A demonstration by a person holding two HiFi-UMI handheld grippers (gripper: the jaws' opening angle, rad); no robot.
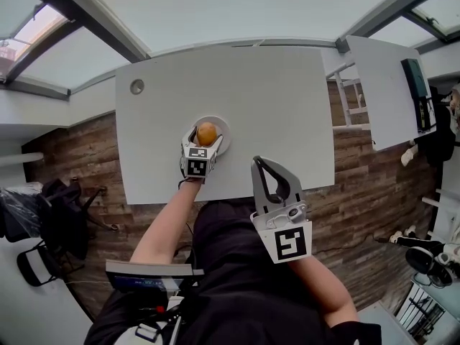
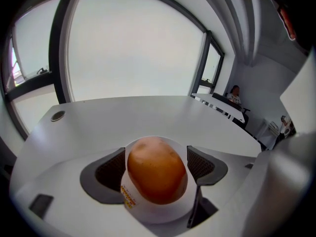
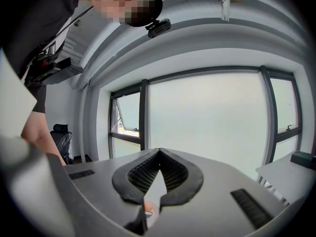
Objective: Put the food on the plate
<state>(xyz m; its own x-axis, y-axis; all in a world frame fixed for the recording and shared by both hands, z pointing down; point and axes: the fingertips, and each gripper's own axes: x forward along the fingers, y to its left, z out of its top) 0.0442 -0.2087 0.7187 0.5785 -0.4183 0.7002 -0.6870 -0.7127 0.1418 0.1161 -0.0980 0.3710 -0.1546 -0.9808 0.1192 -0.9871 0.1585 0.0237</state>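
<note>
- Clamping the potato point(image 2: 157, 169) on the plate point(image 2: 163, 214), our left gripper point(image 1: 206, 134) risks rolling it off if we release jerkily.
- Our right gripper point(image 3: 159, 153) has jaws together.

No writing I can read from here.
A tiny strip of orange print point(image 2: 129, 197) sits on the plate point(image 2: 158, 215) rim, just by the left claw's point(image 2: 157, 164) left-hand jaw, too small to read; its marker cube point(image 1: 196, 167) shows only black-and-white squares.
</note>
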